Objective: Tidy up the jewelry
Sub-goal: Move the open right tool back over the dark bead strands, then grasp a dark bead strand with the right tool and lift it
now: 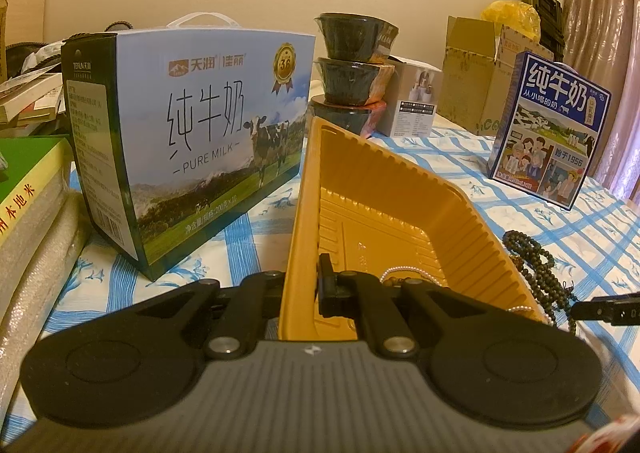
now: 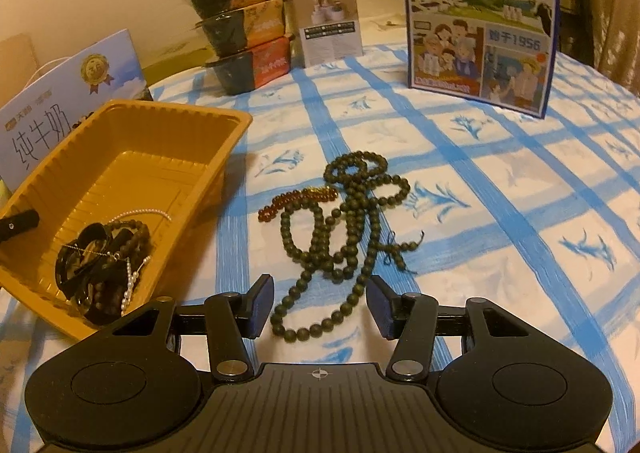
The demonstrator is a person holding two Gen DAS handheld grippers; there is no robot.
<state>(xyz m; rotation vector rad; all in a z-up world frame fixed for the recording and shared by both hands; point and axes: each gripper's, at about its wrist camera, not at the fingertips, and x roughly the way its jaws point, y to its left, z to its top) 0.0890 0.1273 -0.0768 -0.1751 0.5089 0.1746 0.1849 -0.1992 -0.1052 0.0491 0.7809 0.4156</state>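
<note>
Left gripper (image 1: 310, 287) jaws clamped on yellow tray (image 2: 132, 157) near wall, tray tilted. Right gripper (image 2: 320, 303) jaws open, empty, over green bead strand (image 2: 344, 221) on bench (image 2: 500, 193), beside tray. Risk: partial pinch lifts one loop, tangle drags amber beads (image 2: 298, 199); tilted tray may spill jewelry.

My right gripper (image 2: 320, 303) hangs with its jaws apart over the cloth (image 2: 500, 221), and the near end of the green beads (image 2: 344, 237) lies between the jaws, untouched by either pad. Just beyond the beads' left side I see an amber strand (image 2: 298, 200). Left of the jaws sits the tray (image 2: 132, 141), tilted, holding dark beads (image 2: 102, 269) and pearls (image 2: 129, 289).
</note>
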